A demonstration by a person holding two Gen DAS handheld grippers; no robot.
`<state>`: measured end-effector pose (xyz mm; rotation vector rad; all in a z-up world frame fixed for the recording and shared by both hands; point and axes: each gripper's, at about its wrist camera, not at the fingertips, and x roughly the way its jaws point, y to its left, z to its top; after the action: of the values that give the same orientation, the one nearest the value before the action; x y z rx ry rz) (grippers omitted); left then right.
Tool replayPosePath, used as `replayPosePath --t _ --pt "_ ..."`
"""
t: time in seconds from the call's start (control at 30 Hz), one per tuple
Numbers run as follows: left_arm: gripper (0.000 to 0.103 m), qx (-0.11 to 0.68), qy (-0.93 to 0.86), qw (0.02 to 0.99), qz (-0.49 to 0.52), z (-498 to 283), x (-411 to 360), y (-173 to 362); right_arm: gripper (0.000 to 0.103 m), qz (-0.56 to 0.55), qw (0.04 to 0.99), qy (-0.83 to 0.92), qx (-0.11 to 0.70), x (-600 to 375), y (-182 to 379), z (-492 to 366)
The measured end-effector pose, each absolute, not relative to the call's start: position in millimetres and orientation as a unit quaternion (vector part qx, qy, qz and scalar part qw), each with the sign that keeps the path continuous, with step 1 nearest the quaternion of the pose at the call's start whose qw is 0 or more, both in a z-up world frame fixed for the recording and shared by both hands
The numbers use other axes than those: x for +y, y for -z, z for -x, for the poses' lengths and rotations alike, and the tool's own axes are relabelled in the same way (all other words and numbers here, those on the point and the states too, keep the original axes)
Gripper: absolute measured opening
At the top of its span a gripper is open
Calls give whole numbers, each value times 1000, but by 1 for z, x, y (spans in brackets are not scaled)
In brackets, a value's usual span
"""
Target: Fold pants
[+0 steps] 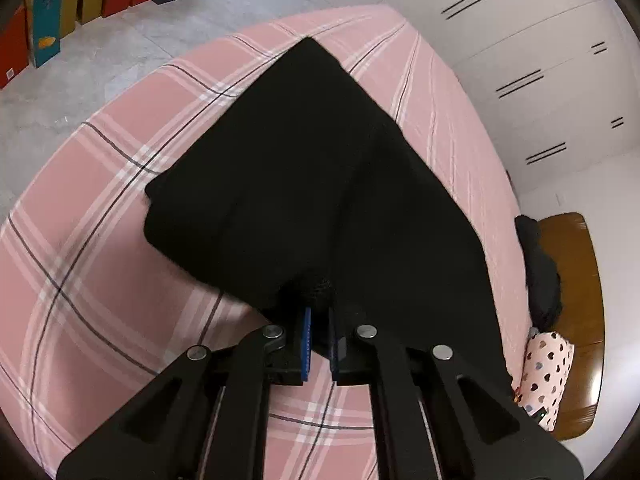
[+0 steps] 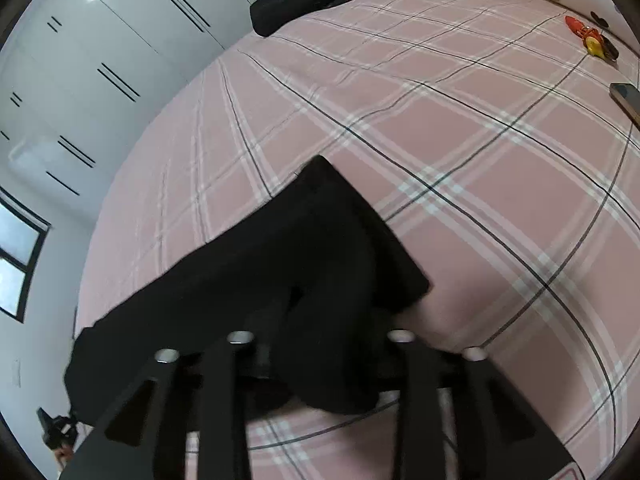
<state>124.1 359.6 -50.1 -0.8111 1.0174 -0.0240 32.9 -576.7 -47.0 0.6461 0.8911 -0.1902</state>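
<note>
- Our left gripper [image 1: 319, 320], at the bottom centre of the left wrist view, had its blue pads [image 1: 305, 344] pressed nearly together, pinching a bunched edge of the black pants [image 1: 312, 168].
- Our right gripper [image 2: 320, 344] sat at the bottom of the right wrist view; its fingertips were hidden under black cloth and motion blur, so we could not tell whether it was gripping the fabric or standing loose around it.
- The pants lay across the middle of the pink plaid bedsheet [image 1: 80, 208], already doubled into a thick panel, its far corner pointing toward the top of the left view.
- We judged the fold to be under way: both near corners should travel together, low over the sheet, so the layers stay square.
- We would confirm the right grip before pulling, since a one-sided hold would skew the fold.
- Another dark garment [image 2: 304, 0] lay at the upper centre of the right view, well apart.
</note>
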Motion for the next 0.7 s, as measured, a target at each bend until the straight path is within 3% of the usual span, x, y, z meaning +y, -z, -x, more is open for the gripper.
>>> replayPosePath --t 0.07,0.1,0.17,0.4,0.47,0.57,0.7 --pt "6 476 9 797 372 -124 353 51 47 -302 851 96 419 -581 42 -41" --pt "6 476 5 798 369 -126 352 50 15 -293 852 103 421 -581 39 -47" --pt "4 470 -6 801 370 -132 344 42 6 -273 862 95 417 -578 23 -61" --pt "4 401 15 860 317 -172 323 -27 4 -201 939 29 278 -558 -80 -99" --pt "4 400 16 867 296 -174 323 -29 4 -167 932 65 314 -574 -55 -105" --pt "5 443 7 849 287 -168 321 0 9 -165 864 153 450 -606 23 -97" --pt "13 452 23 824 340 -134 335 29 27 -195 856 220 425 -625 30 -37"
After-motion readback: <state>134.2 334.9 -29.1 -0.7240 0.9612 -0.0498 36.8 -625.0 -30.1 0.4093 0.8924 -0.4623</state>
